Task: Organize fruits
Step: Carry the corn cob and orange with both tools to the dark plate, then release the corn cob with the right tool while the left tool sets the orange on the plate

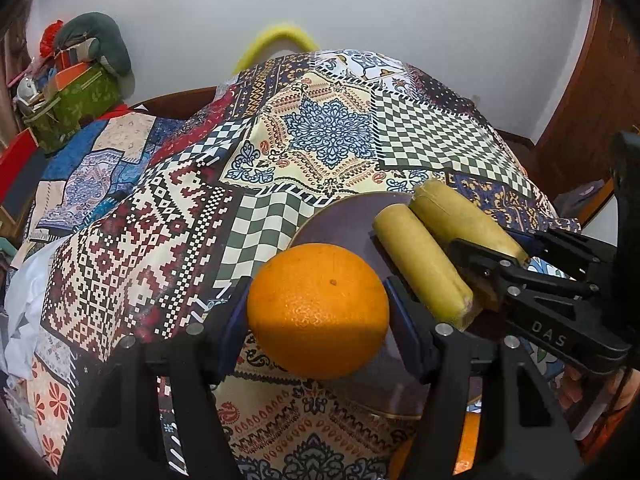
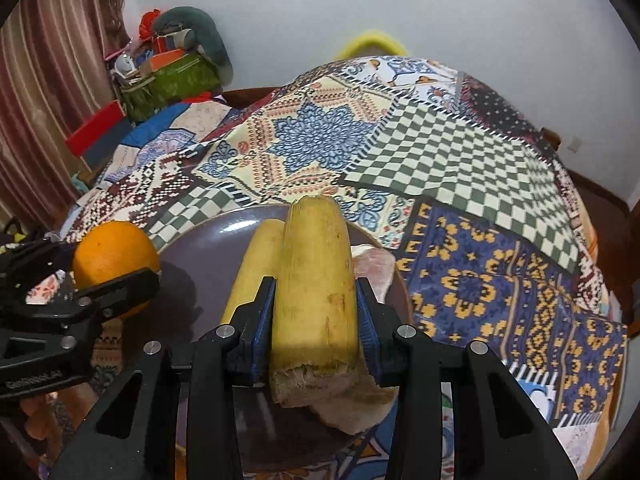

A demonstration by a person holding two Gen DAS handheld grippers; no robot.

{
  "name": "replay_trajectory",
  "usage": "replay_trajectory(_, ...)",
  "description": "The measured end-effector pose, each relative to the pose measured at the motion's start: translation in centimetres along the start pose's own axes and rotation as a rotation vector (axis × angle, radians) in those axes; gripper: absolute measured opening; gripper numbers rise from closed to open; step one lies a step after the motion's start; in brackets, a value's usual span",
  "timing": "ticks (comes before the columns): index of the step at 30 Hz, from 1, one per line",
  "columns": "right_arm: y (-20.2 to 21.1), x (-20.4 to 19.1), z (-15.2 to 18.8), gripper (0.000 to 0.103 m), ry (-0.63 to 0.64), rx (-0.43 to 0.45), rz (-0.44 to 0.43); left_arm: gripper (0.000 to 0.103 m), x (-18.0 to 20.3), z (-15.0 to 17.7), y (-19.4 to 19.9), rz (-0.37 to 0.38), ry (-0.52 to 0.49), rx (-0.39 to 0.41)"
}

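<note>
My left gripper (image 1: 318, 312) is shut on an orange (image 1: 318, 310), held over the left edge of a dark purple plate (image 1: 344, 216). My right gripper (image 2: 316, 312) is shut on a yellow-green sugarcane piece (image 2: 316, 280), above the plate (image 2: 200, 252). A second sugarcane piece (image 2: 256, 272) lies on the plate just left of it. In the left wrist view both pieces show, one on the plate (image 1: 420, 264) and one held (image 1: 460, 212) by the right gripper (image 1: 508, 258). The orange (image 2: 114, 256) and left gripper (image 2: 76, 284) show at left in the right wrist view.
The plate sits on a patchwork-patterned cloth (image 1: 320, 136) covering the table. A pale pinkish item (image 2: 374, 272) lies at the plate's right rim. A green bag with clutter (image 1: 76, 104) stands far left. A yellow curved object (image 1: 280, 38) is behind the table, by the white wall.
</note>
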State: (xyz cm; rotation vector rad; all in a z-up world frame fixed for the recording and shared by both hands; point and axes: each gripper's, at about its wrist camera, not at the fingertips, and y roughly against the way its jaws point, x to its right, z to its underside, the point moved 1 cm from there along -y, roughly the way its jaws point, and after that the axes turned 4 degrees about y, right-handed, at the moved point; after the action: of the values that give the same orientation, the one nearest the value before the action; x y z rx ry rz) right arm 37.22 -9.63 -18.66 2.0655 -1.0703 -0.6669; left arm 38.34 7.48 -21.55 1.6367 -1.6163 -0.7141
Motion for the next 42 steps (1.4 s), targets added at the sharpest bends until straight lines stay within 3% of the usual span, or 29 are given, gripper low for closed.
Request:
replay_trajectory(8,-0.7,-1.5,-0.1,0.035,0.051,-0.014,-0.002,0.064,-0.2,-0.8,-1.3,-0.012,-0.016,-0.012)
replay_trajectory(27,-0.7,-1.5,-0.3,0.038,0.034,-0.027,-0.058,0.064,0.8,-0.8,-3.5,-0.051,-0.057,-0.07)
replay_trajectory(42,3.9,-1.7,-0.6,0.038,0.034,0.054,-0.036,0.065,1.0,-1.0,1.0,-0.056,-0.056,-0.009)
